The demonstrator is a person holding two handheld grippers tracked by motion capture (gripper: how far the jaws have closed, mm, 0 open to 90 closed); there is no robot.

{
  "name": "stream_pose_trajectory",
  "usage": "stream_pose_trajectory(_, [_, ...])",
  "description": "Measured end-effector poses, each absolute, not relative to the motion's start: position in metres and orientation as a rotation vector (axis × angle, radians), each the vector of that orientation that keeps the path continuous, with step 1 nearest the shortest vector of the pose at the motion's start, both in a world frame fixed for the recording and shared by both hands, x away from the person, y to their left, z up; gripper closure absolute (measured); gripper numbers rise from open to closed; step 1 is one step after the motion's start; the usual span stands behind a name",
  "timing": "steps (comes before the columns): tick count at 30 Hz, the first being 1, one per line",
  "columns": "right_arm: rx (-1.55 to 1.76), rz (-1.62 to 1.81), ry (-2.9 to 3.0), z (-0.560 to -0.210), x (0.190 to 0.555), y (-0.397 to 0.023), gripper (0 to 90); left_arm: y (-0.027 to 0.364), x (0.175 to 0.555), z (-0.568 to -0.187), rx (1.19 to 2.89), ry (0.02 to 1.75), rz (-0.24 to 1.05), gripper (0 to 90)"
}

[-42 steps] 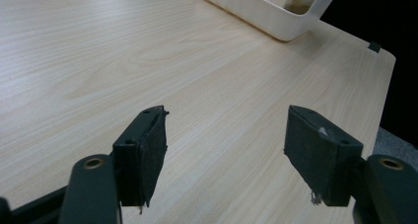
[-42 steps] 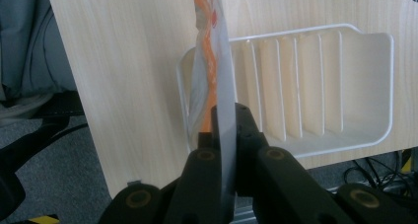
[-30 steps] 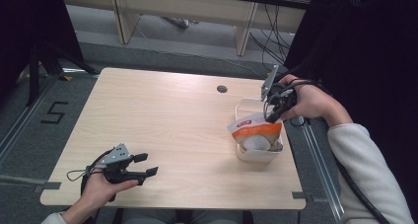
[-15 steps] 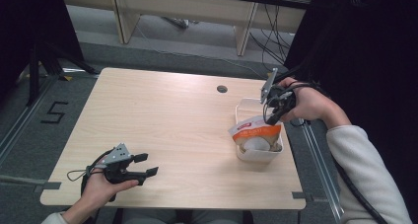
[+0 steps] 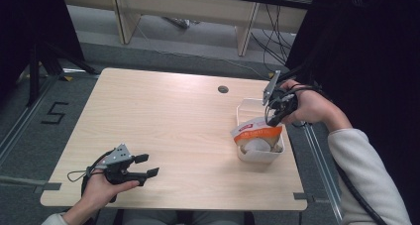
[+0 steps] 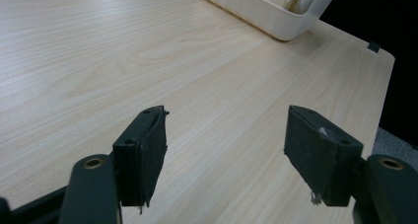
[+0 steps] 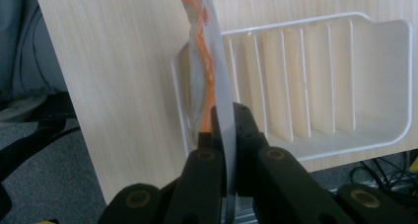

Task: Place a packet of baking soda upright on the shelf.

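Orange-and-white packet (image 5: pixel 256 129) pinched at its edge by right gripper (image 5: pixel 275 117), jaws clamped tight on it, seen edge-on in the right gripper view (image 7: pixel 209 71). Sits partly in the white slotted bin (image 5: pixel 246 107) at the table's right side, propped over something white and round in there, can't tell what. Left gripper (image 5: pixel 144 166) way over at the near left of the wooden table (image 5: pixel 168 116), jaws wide apart, gripping nothing, just above bare wood (image 6: pixel 207 76). Well apart from the bin.

A light wooden table (image 5: pixel 163 116) stands on grey carpet (image 5: pixel 29 136), with pale wooden furniture legs (image 5: pixel 246 29) beyond it.
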State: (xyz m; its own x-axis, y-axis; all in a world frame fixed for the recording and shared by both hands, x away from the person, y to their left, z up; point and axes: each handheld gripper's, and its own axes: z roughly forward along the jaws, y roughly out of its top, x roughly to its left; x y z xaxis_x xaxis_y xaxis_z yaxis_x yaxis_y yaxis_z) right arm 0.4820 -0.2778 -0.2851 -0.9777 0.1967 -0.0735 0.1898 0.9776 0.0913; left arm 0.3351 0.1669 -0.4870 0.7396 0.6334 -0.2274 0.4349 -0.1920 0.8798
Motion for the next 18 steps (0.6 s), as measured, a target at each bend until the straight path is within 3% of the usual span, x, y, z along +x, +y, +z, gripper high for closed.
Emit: stream_pose_trajectory(18, [0.385,0.082,3.019,-0.304,0.482,-0.29,90.0,0.166,0.335,-0.487,1.828,0.833,0.218,32.0])
